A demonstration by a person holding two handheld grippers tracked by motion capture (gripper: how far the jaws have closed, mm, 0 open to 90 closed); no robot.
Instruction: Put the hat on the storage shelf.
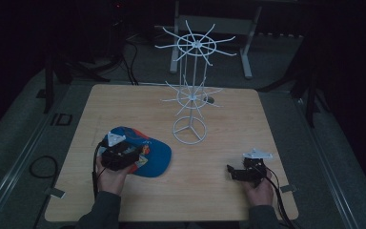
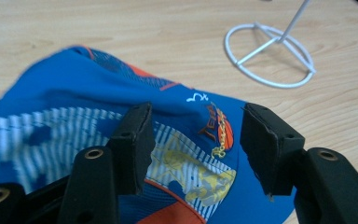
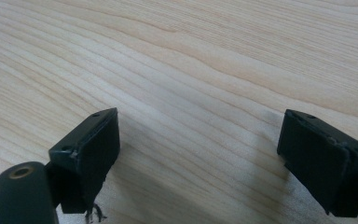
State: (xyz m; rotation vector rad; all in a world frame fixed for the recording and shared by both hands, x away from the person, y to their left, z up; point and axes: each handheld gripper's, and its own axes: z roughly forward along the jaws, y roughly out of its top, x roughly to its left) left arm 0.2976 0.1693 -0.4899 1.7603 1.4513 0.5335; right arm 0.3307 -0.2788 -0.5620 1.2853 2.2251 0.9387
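A blue cap [image 1: 150,155] with orange and white print lies on the wooden table [image 1: 228,124], left of centre. My left gripper [image 1: 132,160] hangs over the cap [image 2: 74,93] with its jaws open, one on each side of the printed panel, nothing clamped between them. My right gripper [image 1: 233,172] rests low over bare wood [image 3: 191,70] near the front right, jaws wide open and holding nothing. A white wire rack [image 1: 190,90] with two tiers of radiating hooks stands on a ring base [image 2: 270,56] behind the cap.
A small dark object [image 1: 210,99] lies on the table by the rack's lower tier. Cables trail from both grippers toward the front edge. The floor and a white frame [image 1: 248,43] lie beyond the table's far edge.
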